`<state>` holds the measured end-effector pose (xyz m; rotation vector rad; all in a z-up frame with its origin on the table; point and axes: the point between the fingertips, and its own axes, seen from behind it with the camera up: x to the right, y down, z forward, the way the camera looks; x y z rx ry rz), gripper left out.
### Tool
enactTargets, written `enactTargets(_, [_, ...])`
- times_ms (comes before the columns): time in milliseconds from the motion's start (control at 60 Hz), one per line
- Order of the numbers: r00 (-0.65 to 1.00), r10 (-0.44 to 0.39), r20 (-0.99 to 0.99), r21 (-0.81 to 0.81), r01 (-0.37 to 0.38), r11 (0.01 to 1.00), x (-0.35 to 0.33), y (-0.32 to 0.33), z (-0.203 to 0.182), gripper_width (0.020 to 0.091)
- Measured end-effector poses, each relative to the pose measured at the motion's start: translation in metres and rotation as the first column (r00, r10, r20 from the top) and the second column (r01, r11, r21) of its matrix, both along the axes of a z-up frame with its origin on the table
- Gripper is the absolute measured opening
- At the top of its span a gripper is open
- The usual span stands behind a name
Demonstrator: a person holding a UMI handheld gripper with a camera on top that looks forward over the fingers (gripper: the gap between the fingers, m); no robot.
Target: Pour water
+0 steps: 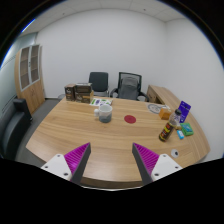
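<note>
Tool (111, 160) open (nothing between fingers), table (90, 135) items too small to identify.

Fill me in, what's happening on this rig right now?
A person holds the hand-held gripper over the near edge of a wooden conference table. Its fingers are open with nothing between them. Well beyond them stand a glass container and a red coaster; off to the right of the fingers sits a cluster of bottles and jars. Nothing is grasped yet, so pouring has not started. Two office chairs stand behind the table.
</note>
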<state>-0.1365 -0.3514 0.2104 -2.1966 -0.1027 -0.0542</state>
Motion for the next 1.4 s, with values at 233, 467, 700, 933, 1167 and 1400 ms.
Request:
enactTargets(233, [0.995, -0.095, 0.027, -0.038, 0.096, 0.995, 0.112, 0.000, -0.037, 0.0856])
enactTargets(467, [0.986, -0.161, 0.036, -0.020, 0.161, 0.987, 0.248, 0.029, -0.080, 0.0856])
enactTargets(700, [0.991, -0.130, 0.014, 0.082, 0.128, 0.988, 0.334, 0.125, -0.106, 0.0858])
enactTargets(933, [0.993, -0.090, -0.078, 0.148, 0.101, 0.984, 0.356, 0.219, -0.131, 0.0835])
enactTargets(1167, [0.996, -0.045, -0.075, 0.225, 0.061, 0.972, 0.354, 0.252, -0.134, 0.0521])
enactTargets(1400, [0.996, -0.066, -0.055, 0.242, 0.077, 0.967, 0.357, 0.254, -0.134, 0.0393])
